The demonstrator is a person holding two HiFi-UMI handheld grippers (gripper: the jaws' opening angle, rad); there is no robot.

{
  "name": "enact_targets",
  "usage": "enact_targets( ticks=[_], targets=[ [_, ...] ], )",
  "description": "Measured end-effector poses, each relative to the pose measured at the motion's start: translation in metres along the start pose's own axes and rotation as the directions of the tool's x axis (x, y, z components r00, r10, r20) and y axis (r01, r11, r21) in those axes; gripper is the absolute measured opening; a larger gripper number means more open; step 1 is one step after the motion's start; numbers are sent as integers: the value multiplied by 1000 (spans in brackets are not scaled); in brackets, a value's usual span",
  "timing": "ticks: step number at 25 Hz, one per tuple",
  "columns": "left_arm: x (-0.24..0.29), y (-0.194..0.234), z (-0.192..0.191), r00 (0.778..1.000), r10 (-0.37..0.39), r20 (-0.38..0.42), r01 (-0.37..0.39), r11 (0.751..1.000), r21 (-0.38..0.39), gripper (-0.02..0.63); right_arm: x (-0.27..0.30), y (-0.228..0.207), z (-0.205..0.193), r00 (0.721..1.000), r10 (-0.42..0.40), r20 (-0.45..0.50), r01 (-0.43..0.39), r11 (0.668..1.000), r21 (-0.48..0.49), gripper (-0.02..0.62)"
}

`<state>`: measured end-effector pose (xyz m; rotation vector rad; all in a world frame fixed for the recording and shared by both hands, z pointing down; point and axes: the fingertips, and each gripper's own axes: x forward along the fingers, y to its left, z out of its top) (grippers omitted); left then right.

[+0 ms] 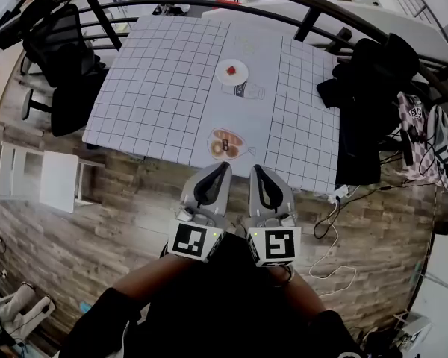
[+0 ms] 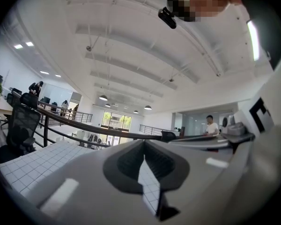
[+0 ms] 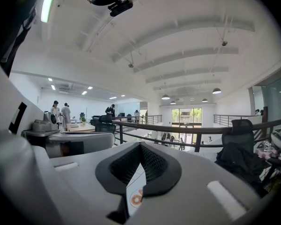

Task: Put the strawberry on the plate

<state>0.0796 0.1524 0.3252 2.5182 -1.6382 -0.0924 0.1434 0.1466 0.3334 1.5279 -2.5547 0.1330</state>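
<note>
Looks done, or nearly: strawberry (image 1: 231,71) on the white plate (image 1: 243,64), far across the surface (image 1: 157,88). Left tool (image 1: 224,167) and right tool (image 1: 255,168) clenched on nothing, side by side near the body, well apart from the plate. Another dish (image 1: 225,144) at the near edge, contents unclear. Seemingly nothing left to carry.

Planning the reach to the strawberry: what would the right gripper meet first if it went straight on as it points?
Probably the doughnut-like item near the front edge of the table: it shows through the jaw gap of the shut right gripper. Depth is unclear, so it might pass above it.
</note>
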Motion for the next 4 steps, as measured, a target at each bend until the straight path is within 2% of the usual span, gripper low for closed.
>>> enact_targets(
  ticks=[4],
  targets=[
    [-2,-14,-2,1000,-10,-1,10,1000,-3,9,-11,-2,-4,1000,-3,3,3,1000,-14,-3]
  ],
)
